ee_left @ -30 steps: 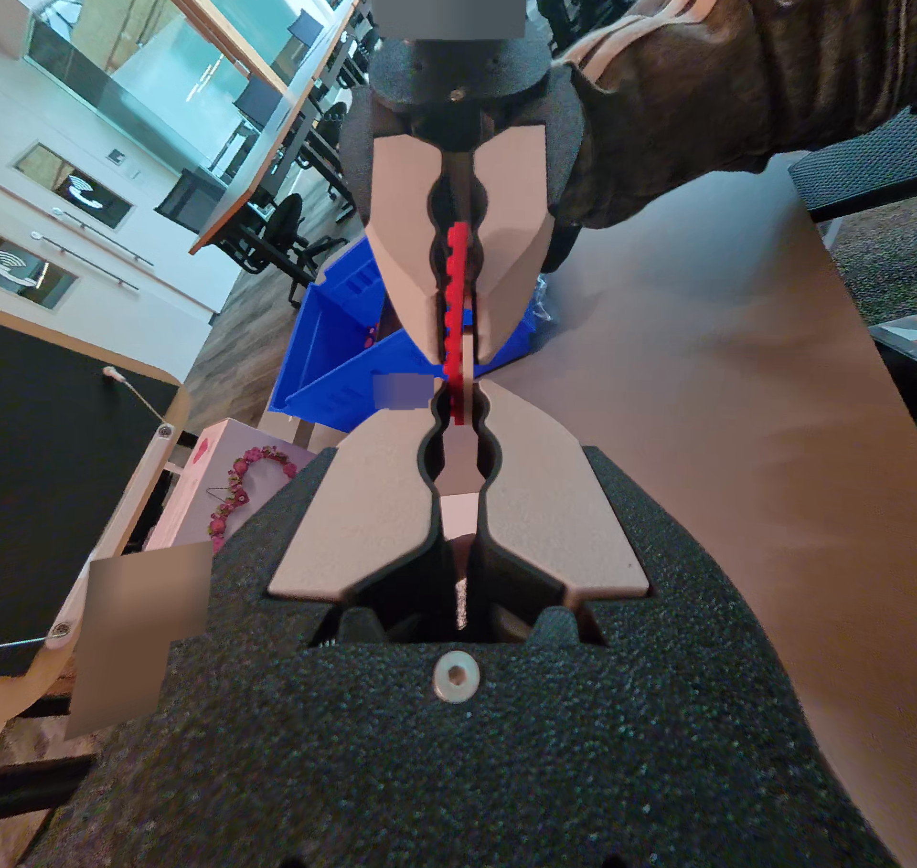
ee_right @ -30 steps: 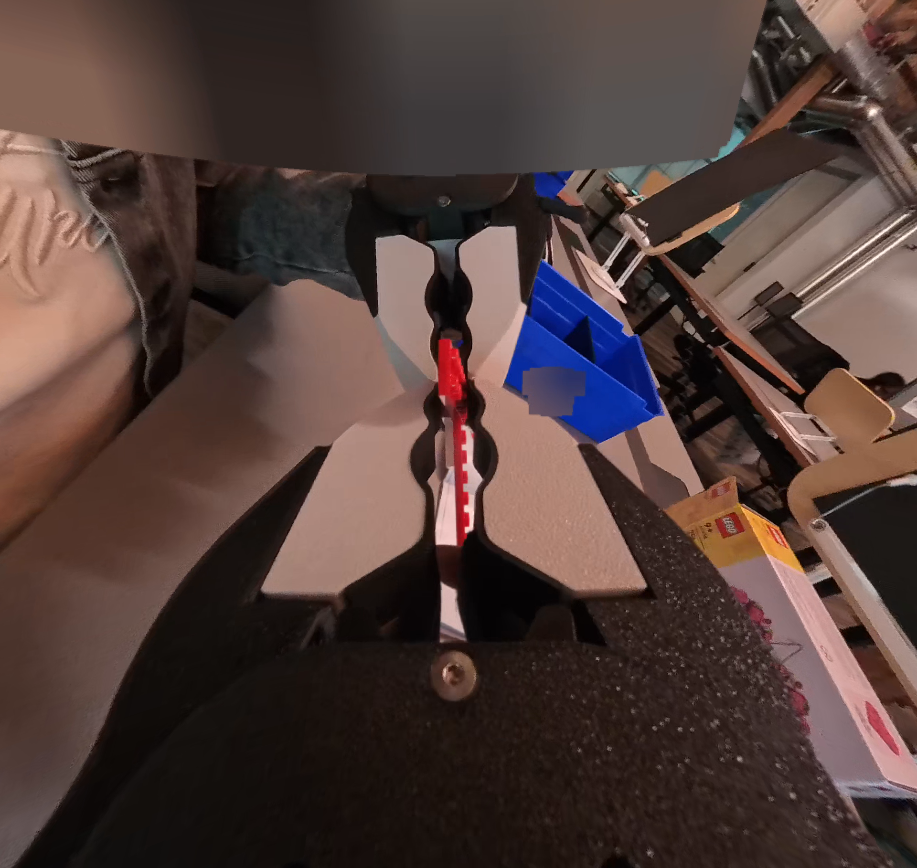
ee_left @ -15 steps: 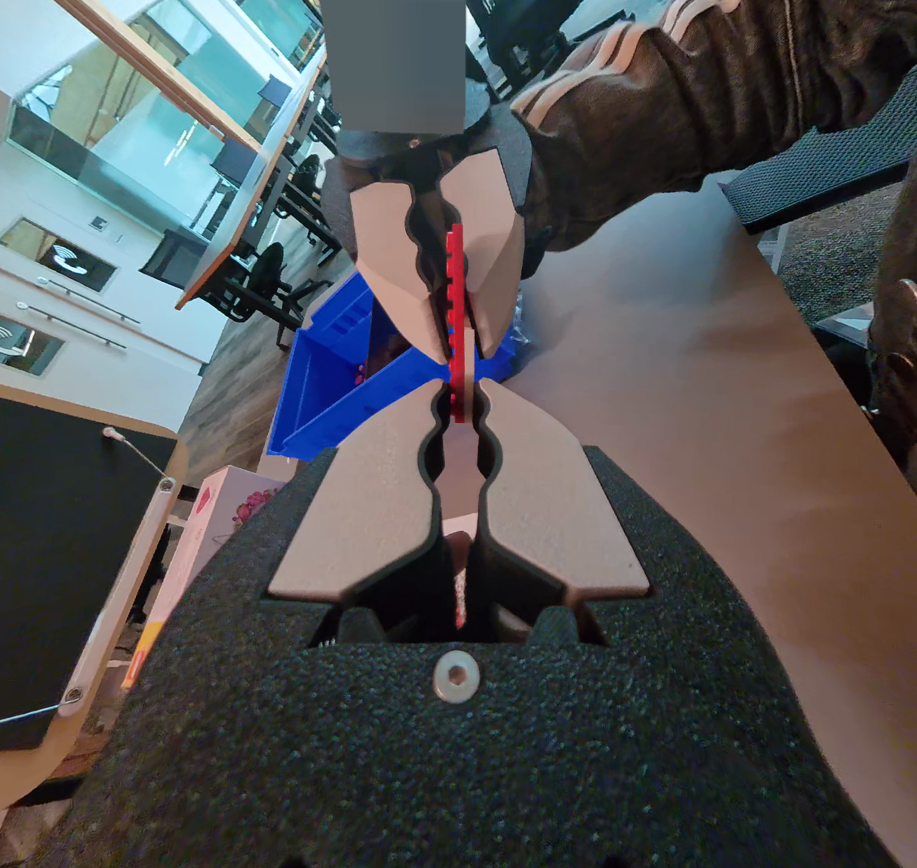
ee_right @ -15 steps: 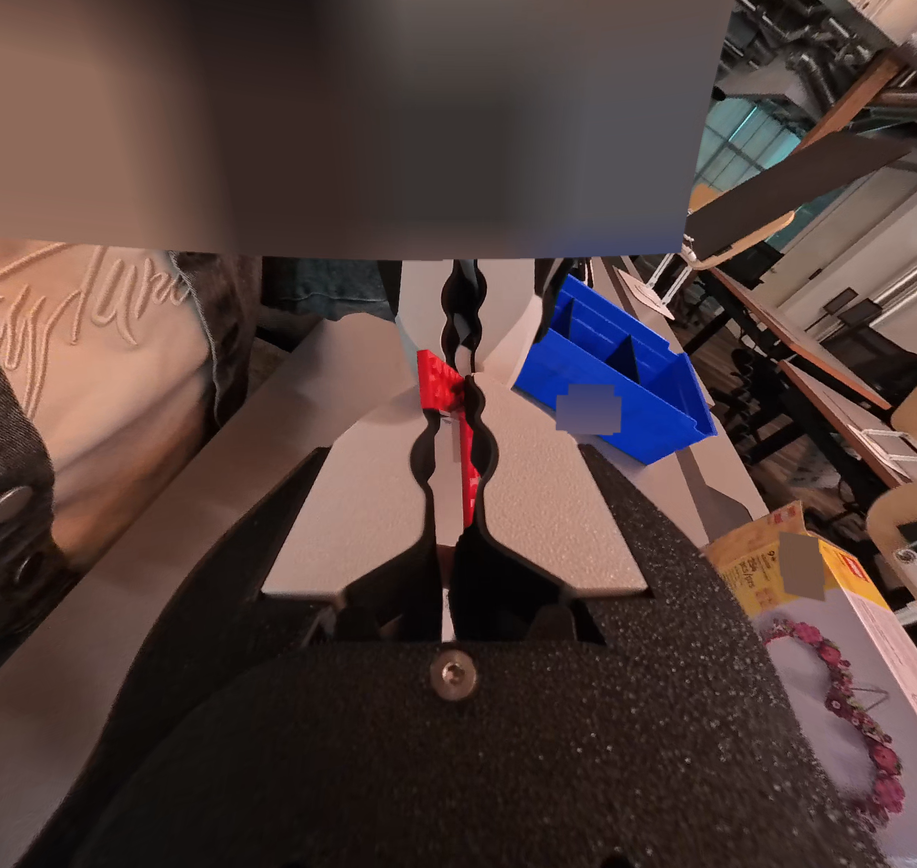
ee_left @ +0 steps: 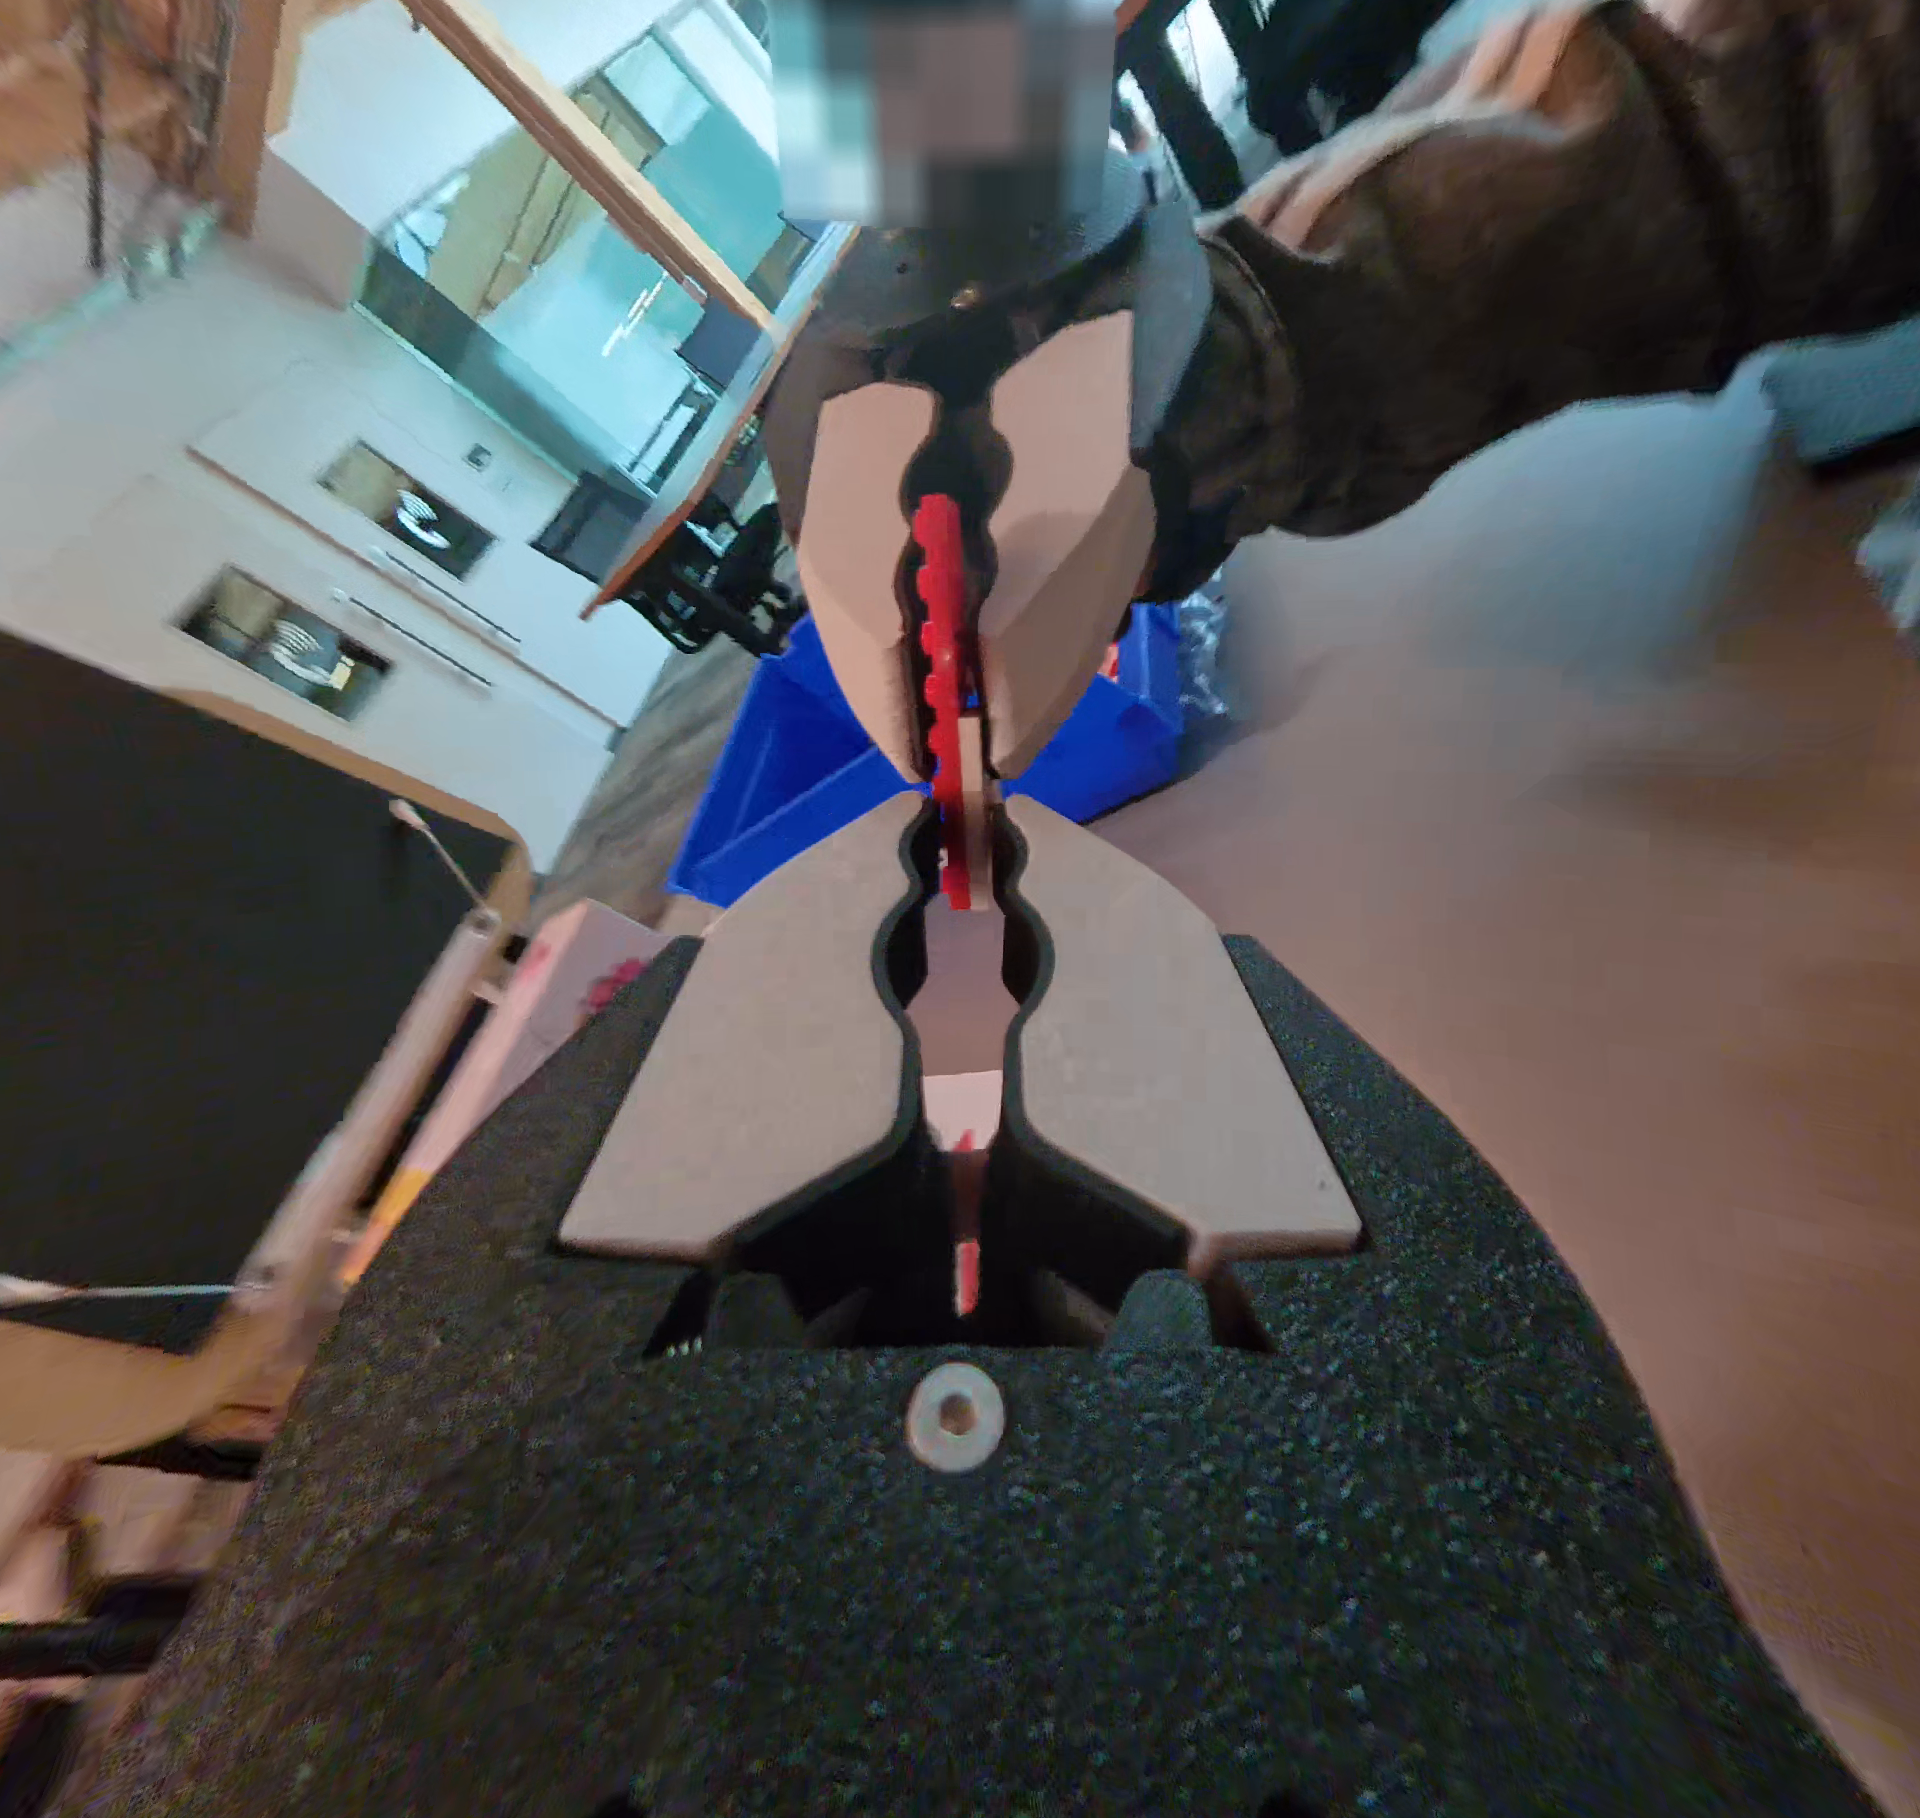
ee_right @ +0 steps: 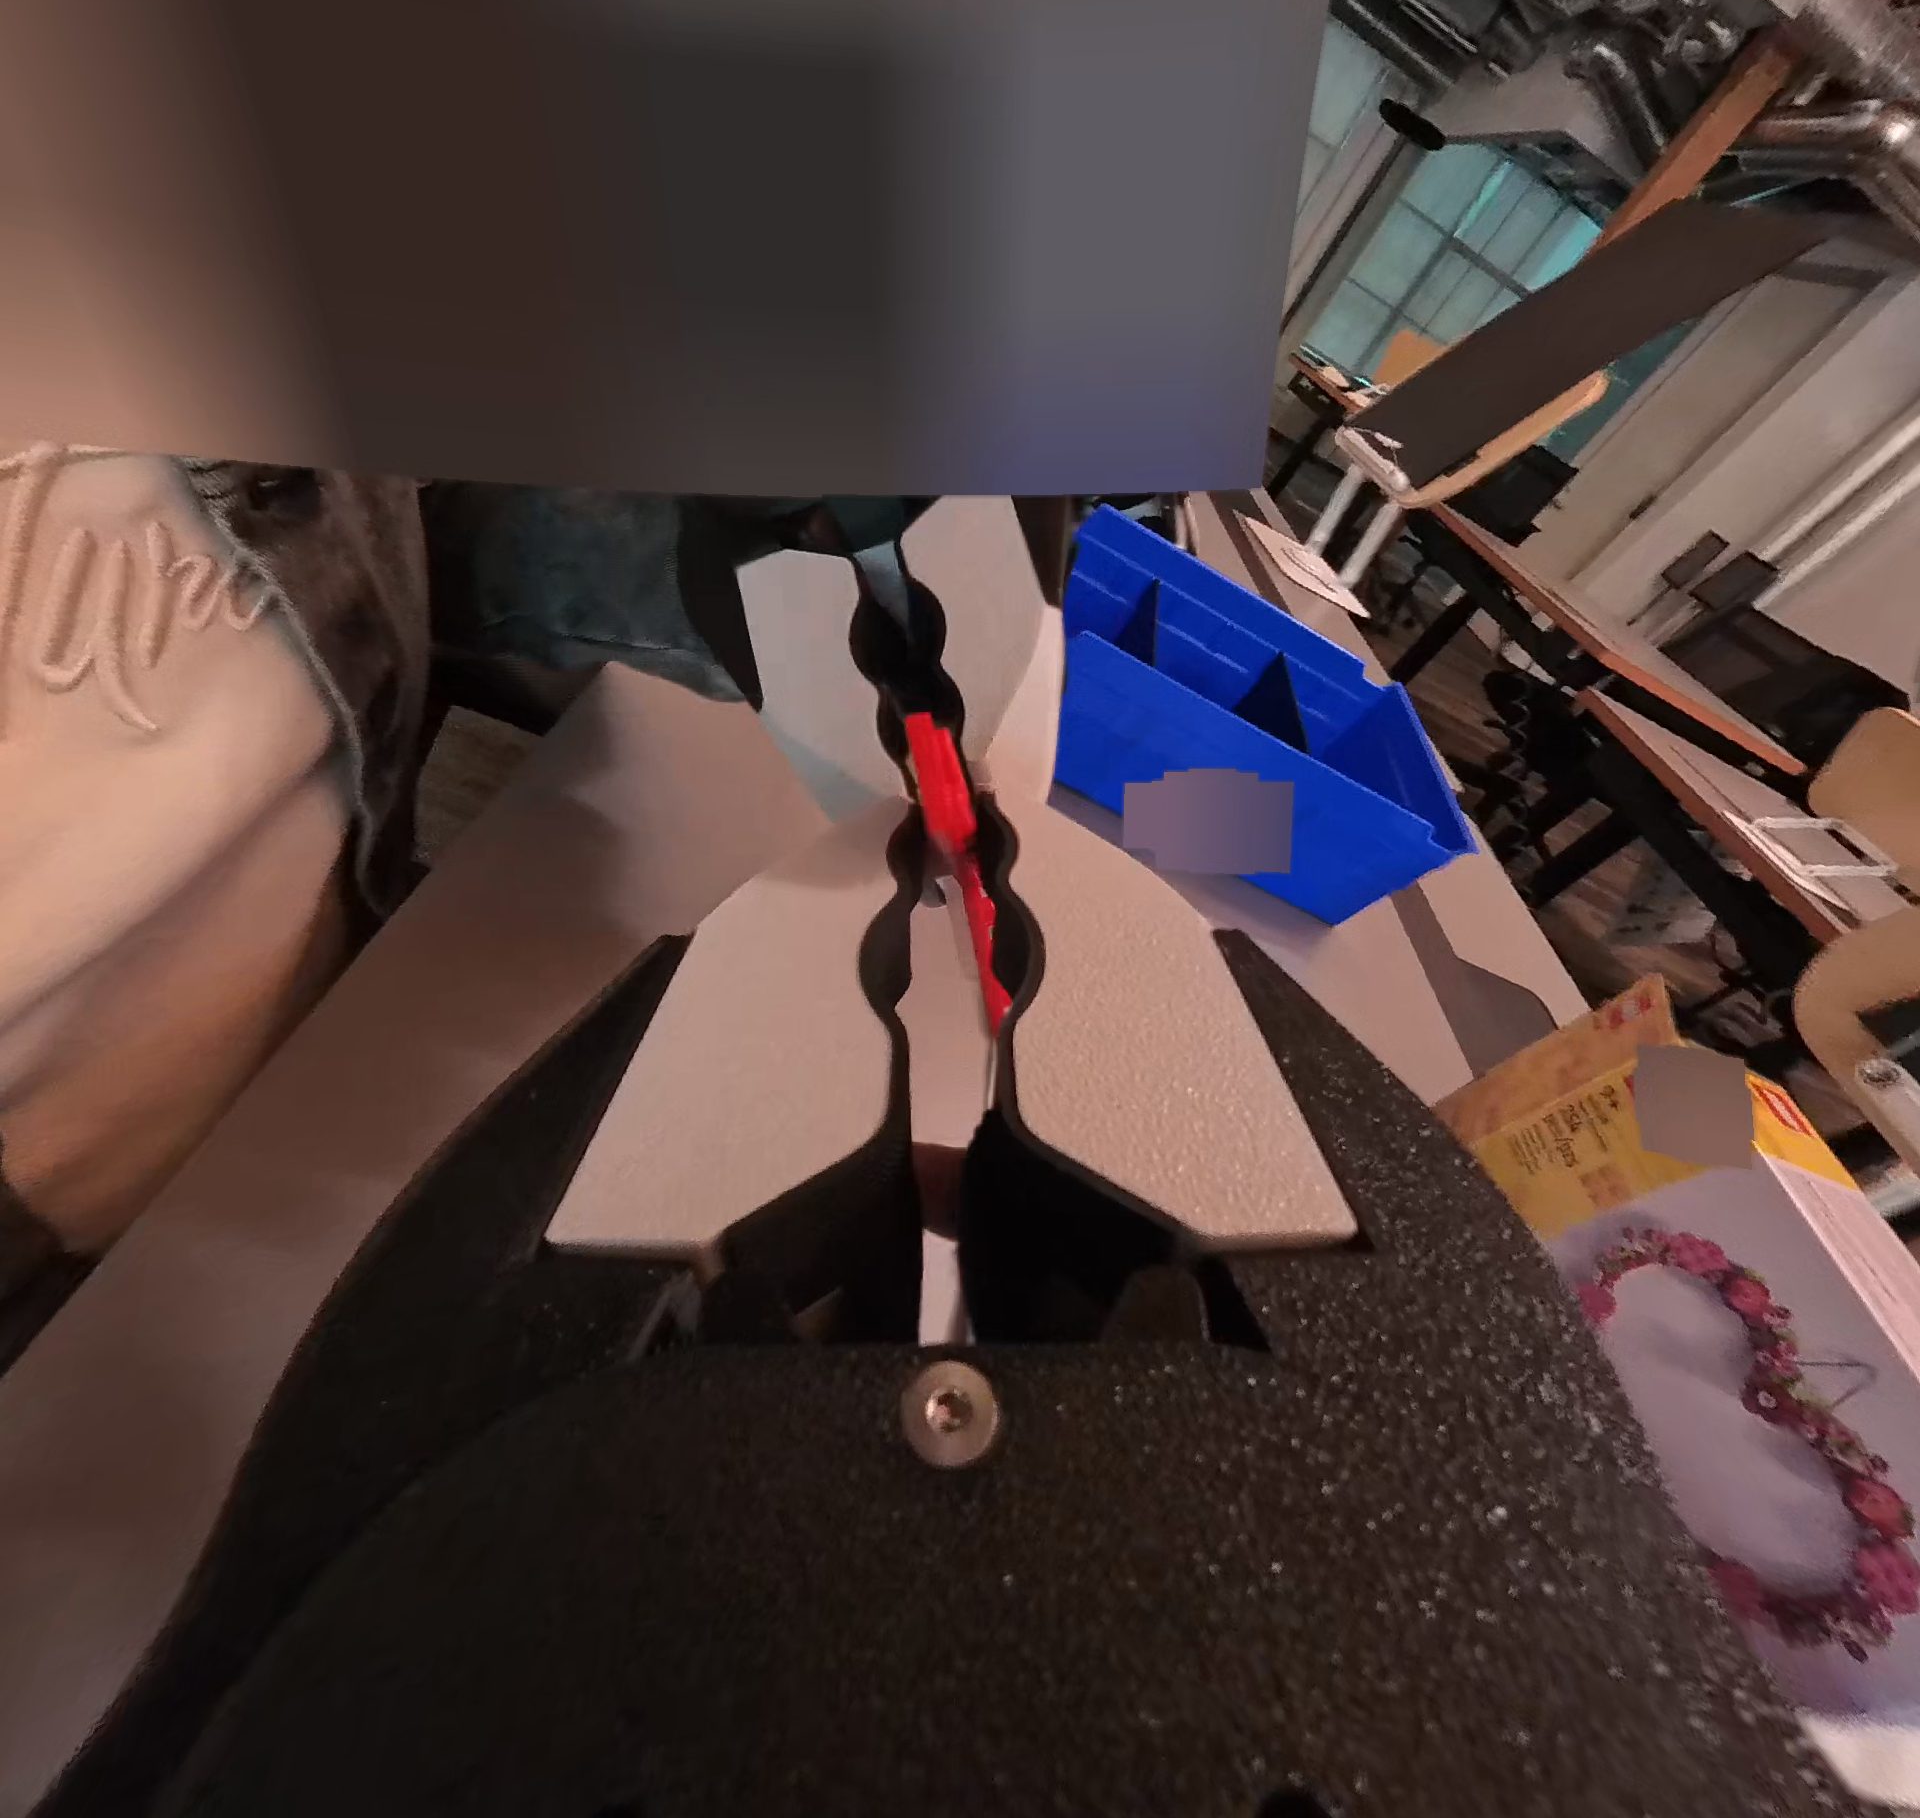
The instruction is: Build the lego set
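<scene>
My two grippers meet tip to tip above the table, both shut on a thin red lego plate assembly seen edge-on. In the left wrist view my left gripper (ee_left: 961,818) clamps the near end of the red lego plate (ee_left: 943,625), and my right gripper (ee_left: 951,771) holds the far end. A small tan piece (ee_left: 972,760) sits against the red one. In the right wrist view my right gripper (ee_right: 951,818) grips the red lego plate (ee_right: 982,916), and my left gripper (ee_right: 938,781) faces it. How the pieces join is hidden between the fingers.
A blue divided bin (ee_right: 1351,833) stands on the brown table (ee_left: 1455,937) just behind the grippers; it also shows in the left wrist view (ee_left: 790,781). A lego box (ee_right: 1662,1353) with a flower wreath picture lies to the right. A person's sleeve (ee_left: 1455,262) reaches in.
Both grippers stay clamped tip to tip on the red piece. The pair has tilted and shifted slightly; in the right wrist view the red plate has turned back to edge-on.
</scene>
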A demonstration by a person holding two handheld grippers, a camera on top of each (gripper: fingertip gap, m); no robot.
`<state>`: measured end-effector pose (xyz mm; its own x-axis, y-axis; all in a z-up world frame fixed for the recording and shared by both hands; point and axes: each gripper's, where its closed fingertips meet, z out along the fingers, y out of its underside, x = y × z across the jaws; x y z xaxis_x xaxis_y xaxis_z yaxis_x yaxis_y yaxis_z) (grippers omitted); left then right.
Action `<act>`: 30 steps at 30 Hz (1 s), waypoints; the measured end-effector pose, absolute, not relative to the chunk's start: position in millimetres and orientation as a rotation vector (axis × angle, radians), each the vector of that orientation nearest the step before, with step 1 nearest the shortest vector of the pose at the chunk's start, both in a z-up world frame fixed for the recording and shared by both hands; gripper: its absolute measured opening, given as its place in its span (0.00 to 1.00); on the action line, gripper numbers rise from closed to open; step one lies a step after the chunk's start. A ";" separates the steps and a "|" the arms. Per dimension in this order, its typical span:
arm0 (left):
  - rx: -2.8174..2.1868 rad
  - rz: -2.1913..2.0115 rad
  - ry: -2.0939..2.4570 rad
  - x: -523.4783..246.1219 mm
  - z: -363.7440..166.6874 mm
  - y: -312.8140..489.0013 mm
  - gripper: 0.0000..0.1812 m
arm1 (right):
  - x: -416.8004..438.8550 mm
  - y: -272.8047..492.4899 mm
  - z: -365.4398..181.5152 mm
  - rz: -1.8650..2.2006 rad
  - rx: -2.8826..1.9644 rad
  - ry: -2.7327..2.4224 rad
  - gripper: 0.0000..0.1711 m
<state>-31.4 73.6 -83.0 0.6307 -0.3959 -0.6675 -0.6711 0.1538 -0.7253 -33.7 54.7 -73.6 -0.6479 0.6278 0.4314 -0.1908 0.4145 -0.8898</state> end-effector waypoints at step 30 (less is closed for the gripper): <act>-1.497 -0.434 0.731 -36.8 -97.9 76.7 0.05 | -49.4 63.0 -86.4 1.499 -0.729 -1.838 0.05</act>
